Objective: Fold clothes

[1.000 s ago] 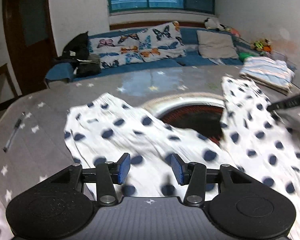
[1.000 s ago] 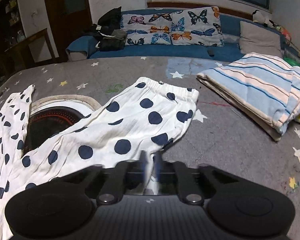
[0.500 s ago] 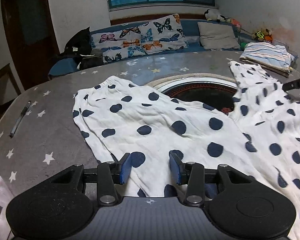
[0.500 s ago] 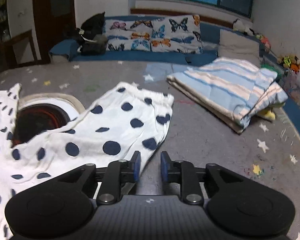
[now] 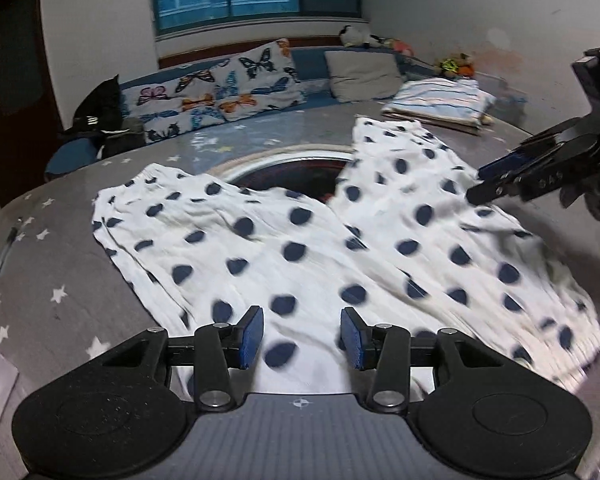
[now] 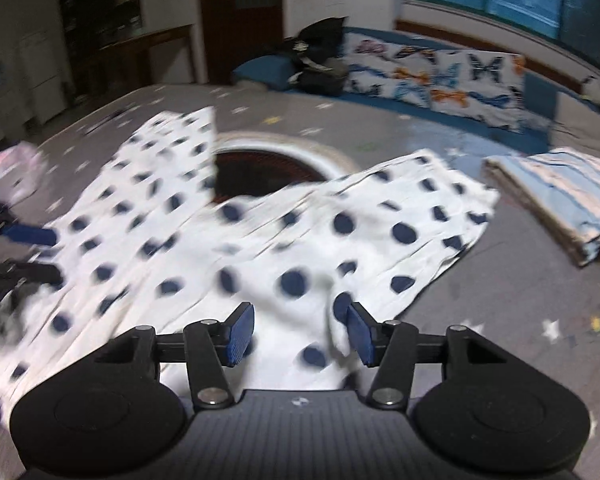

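Broadly, the grey star-printed table (image 5: 60, 256) carries everything, and the polka-dot trousers (image 5: 300, 248) lie spread over its middle in a V, the two legs splayed apart with a round dark opening (image 5: 292, 172) in the table showing between them. Judging by that, folding has hardly begun: the garment is laid out flat, no leg is brought over the other, and every fold is left to do. A striped folded cloth (image 5: 436, 100) sits beyond the right-hand leg, near the far edge, possibly a piece already done.

Beyond the table runs a blue bench with butterfly cushions (image 5: 216, 88). A pen (image 5: 4, 252) lies on the table well to the left of the trousers.

Closer in, the left gripper (image 5: 300, 334) hovers over the near part of the trousers, around where the legs join, its jaws spread wide with nothing between them. The right gripper (image 6: 298, 336) is likewise released, jaws apart above rumpled fabric of the right-hand leg; a ridge of cloth rises just beside its right pad (image 6: 360, 334), though contact cannot be told through the blur.
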### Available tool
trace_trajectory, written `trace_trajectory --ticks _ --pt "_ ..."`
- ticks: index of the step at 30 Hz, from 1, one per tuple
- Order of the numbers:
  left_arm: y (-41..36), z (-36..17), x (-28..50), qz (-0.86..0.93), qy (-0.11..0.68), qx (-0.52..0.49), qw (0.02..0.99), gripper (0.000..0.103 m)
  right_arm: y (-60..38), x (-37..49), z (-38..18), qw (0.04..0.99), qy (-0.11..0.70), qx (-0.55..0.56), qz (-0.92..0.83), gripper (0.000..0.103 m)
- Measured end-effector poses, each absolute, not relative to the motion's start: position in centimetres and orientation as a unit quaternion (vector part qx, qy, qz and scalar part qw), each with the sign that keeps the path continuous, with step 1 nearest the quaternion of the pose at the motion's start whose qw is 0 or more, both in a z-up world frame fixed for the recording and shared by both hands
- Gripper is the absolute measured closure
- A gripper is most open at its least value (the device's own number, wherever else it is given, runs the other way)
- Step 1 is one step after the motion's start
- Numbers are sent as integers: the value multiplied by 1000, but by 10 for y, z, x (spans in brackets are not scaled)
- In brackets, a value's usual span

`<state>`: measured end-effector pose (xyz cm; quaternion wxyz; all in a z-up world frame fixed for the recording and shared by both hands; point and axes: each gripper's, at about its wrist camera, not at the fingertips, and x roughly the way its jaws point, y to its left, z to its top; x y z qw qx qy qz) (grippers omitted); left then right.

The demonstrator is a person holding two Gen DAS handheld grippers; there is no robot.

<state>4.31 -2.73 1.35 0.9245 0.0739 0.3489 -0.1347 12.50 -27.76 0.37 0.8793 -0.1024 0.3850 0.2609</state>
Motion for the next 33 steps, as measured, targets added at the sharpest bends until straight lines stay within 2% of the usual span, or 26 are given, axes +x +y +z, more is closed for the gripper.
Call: trace_trajectory --ticks 7,14,26,30,32,33 --pt "-25 4 13 -137 363 80 918 57 -272 83 -8 864 394 -152 274 48" --pt "-20 14 -7 -125 356 78 923 56 -280 52 8 871 381 -157 266 46" --pt "-42 29 -61 -208 353 91 908 54 -255 -22 26 821 384 -186 380 42" --pt "-42 28 -64 -208 349 100 908 55 -247 -34 11 819 386 -224 361 51" --pt "-41 27 -66 -206 347 105 909 56 -248 -34 6 819 395 -224 350 60" --pt "-41 27 -66 -205 346 107 909 57 -249 -34 5 821 397 -222 346 60"
